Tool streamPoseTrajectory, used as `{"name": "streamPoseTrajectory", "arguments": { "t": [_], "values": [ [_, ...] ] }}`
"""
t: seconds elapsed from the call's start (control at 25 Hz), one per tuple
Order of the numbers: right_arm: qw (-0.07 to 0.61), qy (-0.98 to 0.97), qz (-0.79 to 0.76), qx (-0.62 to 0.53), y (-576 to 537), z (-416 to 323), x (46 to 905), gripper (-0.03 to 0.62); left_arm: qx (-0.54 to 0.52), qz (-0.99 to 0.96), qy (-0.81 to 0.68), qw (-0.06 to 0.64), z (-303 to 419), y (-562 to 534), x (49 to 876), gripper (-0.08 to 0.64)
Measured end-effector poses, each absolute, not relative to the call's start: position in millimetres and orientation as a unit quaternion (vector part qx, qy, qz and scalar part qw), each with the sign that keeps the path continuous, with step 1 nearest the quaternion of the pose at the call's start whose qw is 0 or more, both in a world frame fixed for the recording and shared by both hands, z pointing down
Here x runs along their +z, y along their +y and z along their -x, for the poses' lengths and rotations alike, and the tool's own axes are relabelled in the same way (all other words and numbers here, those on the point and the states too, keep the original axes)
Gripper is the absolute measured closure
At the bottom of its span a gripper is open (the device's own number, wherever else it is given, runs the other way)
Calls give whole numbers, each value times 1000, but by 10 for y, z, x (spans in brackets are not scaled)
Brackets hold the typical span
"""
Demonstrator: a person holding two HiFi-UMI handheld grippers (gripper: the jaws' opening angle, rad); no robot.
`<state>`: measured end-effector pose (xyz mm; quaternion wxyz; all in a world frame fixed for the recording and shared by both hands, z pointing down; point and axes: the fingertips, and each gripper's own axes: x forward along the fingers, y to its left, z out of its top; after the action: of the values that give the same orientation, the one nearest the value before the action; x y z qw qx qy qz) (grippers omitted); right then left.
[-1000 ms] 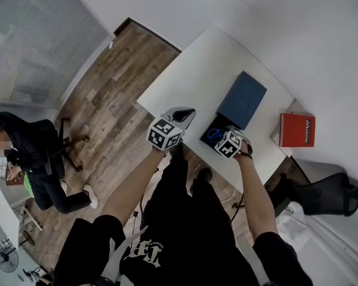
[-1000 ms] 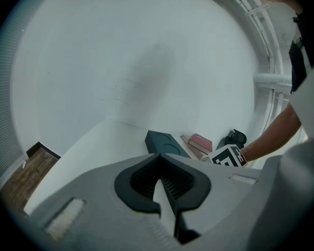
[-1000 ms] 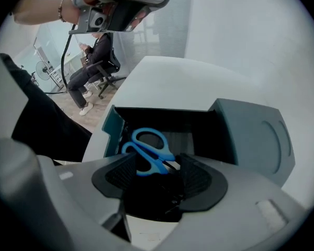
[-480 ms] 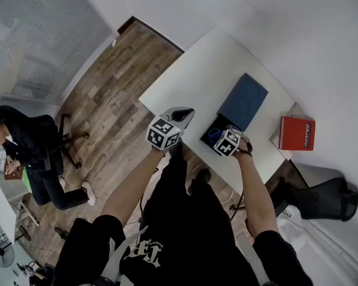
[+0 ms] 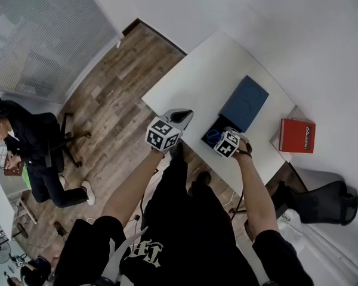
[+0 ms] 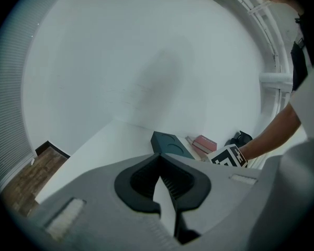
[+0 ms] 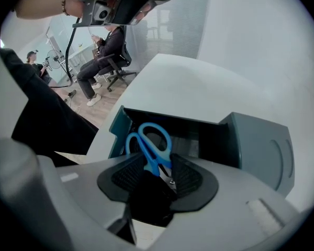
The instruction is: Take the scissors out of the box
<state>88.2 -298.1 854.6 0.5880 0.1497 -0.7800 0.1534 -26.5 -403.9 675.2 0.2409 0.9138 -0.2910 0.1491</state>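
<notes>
The scissors point(image 7: 153, 146) lie in the box point(image 7: 118, 129), centre frame: light, stiff, with slick loops, best gripped near the pivot. The right hand-held gripper point(image 7: 158, 160) has its jaws closing around them, seemingly not yet pinching. The left hand-held gripper point(image 6: 159, 160) has its jaws together, empty.

In the right gripper view, the closing jaws of the right gripper point(image 7: 158, 167) hid the blades of the scissors point(image 7: 150, 161) standing between them; only the blue loops showed, at 12 o'clock. In the head view, the print on the red book point(image 5: 297, 136) was too small to read.
</notes>
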Motion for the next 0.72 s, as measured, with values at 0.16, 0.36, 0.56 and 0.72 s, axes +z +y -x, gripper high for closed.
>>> {"name": "streamPoseTrajectory", "arguments": {
  "t": [0.16, 0.36, 0.56, 0.72],
  "values": [
    [582, -787, -153, 137, -3012, -894, 8454, 450, 147, -913, -298, 238, 296, -4000, 6727, 558],
    [567, -797, -165, 124, -3062, -913, 8244, 528, 144, -913, -303, 233, 304, -3939, 6654, 558],
    [565, -801, -162, 113, -3014, -944, 8184, 535, 140, -914, -305, 227, 261, -3864, 6592, 558],
    [554, -809, -170, 101, -2989, -960, 8091, 541, 139, -914, -310, 221, 275, -3808, 6529, 558]
  ]
}}
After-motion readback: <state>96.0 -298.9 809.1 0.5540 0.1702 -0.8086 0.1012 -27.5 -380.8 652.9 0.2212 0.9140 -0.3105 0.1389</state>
